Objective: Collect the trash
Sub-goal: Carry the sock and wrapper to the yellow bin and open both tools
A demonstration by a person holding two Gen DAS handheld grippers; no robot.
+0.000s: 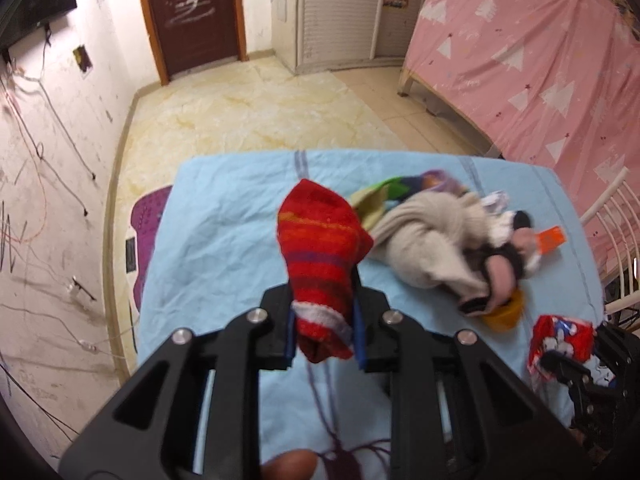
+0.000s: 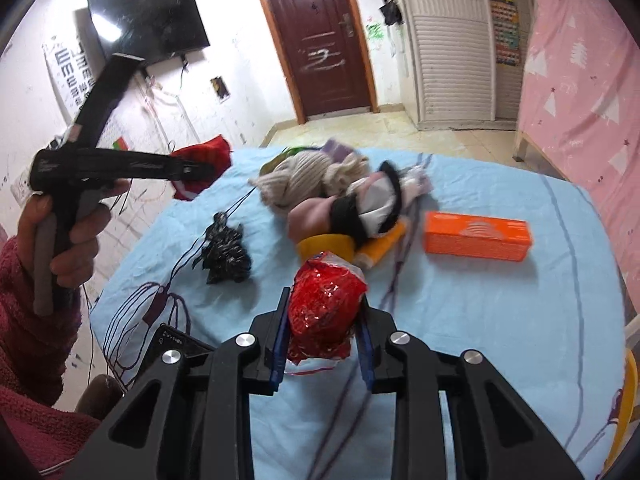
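Note:
My left gripper (image 1: 322, 298) is shut on a red striped knit sock (image 1: 320, 248), held up above the light blue tablecloth (image 1: 224, 248). In the right wrist view this left gripper (image 2: 198, 170) shows at the left with the red sock (image 2: 208, 152) at its tip, and a hand in a red sleeve holds its handle. My right gripper (image 2: 325, 312) is shut on a crinkled red foil snack bag (image 2: 326, 304), lifted a little off the cloth. From the left wrist view the right gripper (image 1: 560, 362) and the snack bag (image 1: 560, 338) sit at the lower right.
On the cloth lie a heap of beige knitwear and socks (image 2: 308, 184), a yellow roll (image 2: 328, 246), an orange box (image 2: 478, 236) and a crumpled black bag (image 2: 226, 254). A pink-covered bed (image 2: 580, 100) stands to the right, and a dark flat device (image 2: 176, 344) lies by the near left edge.

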